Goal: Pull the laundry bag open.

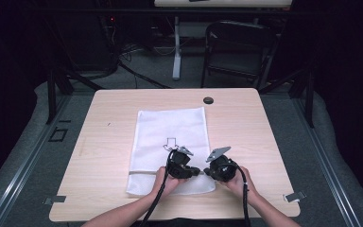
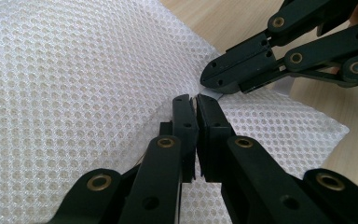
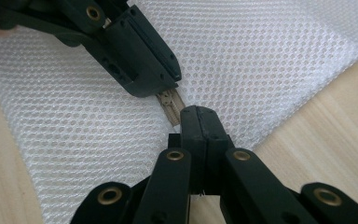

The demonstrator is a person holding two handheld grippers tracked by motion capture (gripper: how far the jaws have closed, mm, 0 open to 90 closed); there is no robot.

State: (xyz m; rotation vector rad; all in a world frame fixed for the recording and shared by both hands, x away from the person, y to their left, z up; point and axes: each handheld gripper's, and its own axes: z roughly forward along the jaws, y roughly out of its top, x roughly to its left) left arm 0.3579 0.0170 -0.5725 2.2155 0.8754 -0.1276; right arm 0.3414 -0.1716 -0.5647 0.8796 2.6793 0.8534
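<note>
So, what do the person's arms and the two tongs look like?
Both forearms are bare, with no sleeves in the high view. The left tongs and right tongs are black, each topped by a grey three-cornered plate, with a black cable trailing back along the arm. Close up, the jaws are flat black bars on links joined by brass-coloured rivets.

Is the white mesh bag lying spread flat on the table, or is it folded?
Spread flat: the white mesh bag lies open in one layer on the table, with no fold visible.
</note>
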